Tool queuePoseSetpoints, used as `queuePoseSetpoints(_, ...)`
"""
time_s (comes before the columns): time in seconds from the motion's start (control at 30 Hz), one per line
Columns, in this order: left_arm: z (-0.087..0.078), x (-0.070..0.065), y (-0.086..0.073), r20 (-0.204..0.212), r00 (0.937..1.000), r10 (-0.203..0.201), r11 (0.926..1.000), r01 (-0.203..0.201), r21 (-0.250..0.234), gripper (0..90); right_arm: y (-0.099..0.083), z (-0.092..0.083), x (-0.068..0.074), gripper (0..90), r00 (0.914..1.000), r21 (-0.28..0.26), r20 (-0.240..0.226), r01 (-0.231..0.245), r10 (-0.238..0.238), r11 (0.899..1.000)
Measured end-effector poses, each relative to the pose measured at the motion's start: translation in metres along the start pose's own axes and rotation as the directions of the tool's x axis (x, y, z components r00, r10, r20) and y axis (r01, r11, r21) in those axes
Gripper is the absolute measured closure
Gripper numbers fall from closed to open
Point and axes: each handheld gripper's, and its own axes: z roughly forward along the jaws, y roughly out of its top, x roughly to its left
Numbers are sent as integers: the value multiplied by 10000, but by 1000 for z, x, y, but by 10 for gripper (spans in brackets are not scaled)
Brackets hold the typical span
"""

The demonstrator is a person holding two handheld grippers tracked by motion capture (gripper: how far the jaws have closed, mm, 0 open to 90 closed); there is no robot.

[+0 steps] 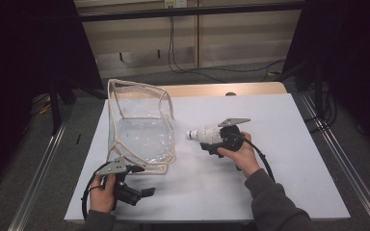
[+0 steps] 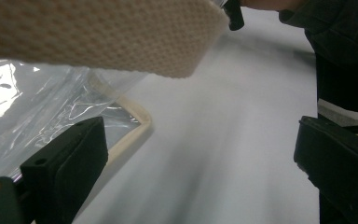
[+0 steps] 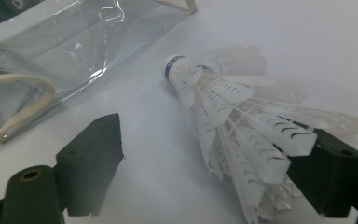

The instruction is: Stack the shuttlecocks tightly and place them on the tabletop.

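Nearest us, our left gripper (image 1: 147, 192) waits open beside the bag's strap (image 2: 121, 37). Our right gripper (image 3: 214, 172) stands open around the shuttlecock (image 3: 233, 121) lying on the table (image 1: 289, 159); we should close gently on its feathers. Beyond, the clear bag (image 1: 139, 125) looks empty.

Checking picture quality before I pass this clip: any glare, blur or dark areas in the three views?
High view: the white table is evenly lit, its surroundings nearly black. Left gripper view: the woven strap looms close, the table behind it smeared; the clear bag shows bright glints. Right gripper view: the shuttlecock has washed-out, soft feather tips, though its cork end is fairly sharp.
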Motion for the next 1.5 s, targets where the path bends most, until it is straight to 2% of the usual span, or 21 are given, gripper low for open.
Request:
queuePoseSetpoints(0.1, 0, 0, 0, 11, 10000, -3, 10000, 3, 8, 29, 0, 3, 1, 202, 10000, 51, 72, -38, 38, 10000)
queuePoseSetpoints(0.27, 0, 1, 0, 24, 10000, -52, 10000, 52, 11, 29, 1, 7, 1, 289, 9996, -153, 254, -148, 152, 9998)
queuePoseSetpoints(0.57, 0, 1, -1, 39, 10000, -80, 10000, 81, -46, 29, 4, 12, 1, 376, 9975, -325, 632, -304, 324, 9990)
queuePoseSetpoints(0.8, -1, 2, 0, 44, 10000, -43, 10000, 43, -13, 29, 5, 17, 3, 448, 9978, -236, 564, -347, 359, 9991)
queuePoseSetpoints(0.97, -1, 2, 0, -15, 10000, 68, 10000, -68, 4, 29, 5, 19, 4, 531, 9978, -186, 606, -270, 281, 9995)
queuePoseSetpoints(1.03, -1, 2, -1, 50, 10000, -65, 10000, 65, -2, 29, 5, 19, 4, 579, 9979, -183, 589, -274, 284, 9995)
queuePoseSetpoints(1.07, -2, 3, 0, -47, 9999, 95, 9999, -95, 37, 29, 5, 19, 4, 594, 9979, -175, 579, -269, 279, 9995)
queuePoseSetpoints(1.13, -1, 2, -1, 14, 10000, -43, 10000, 43, -9, 29, 5, 19, 4, 619, 9979, -176, 578, -291, 301, 9994)
queuePoseSetpoints(1.23, -1, 2, -1, 9, 10000, -47, 10000, 47, -7, 29, 4, 19, 4, 665, 9977, -152, 608, -305, 314, 9994)
queuePoseSetpoints(1.37, -1, 2, -1, 15, 10000, -83, 10000, 83, -22, 29, 4, 20, 3, 784, 9979, -134, 579, -275, 282, 9995)
queuePoseSetpoints(1.5, -2, 2, -1, 0, 10000, -76, 10000, 76, -17, 29, 5, 20, 4, 802, 9980, -134, 621, -129, 137, 9998)
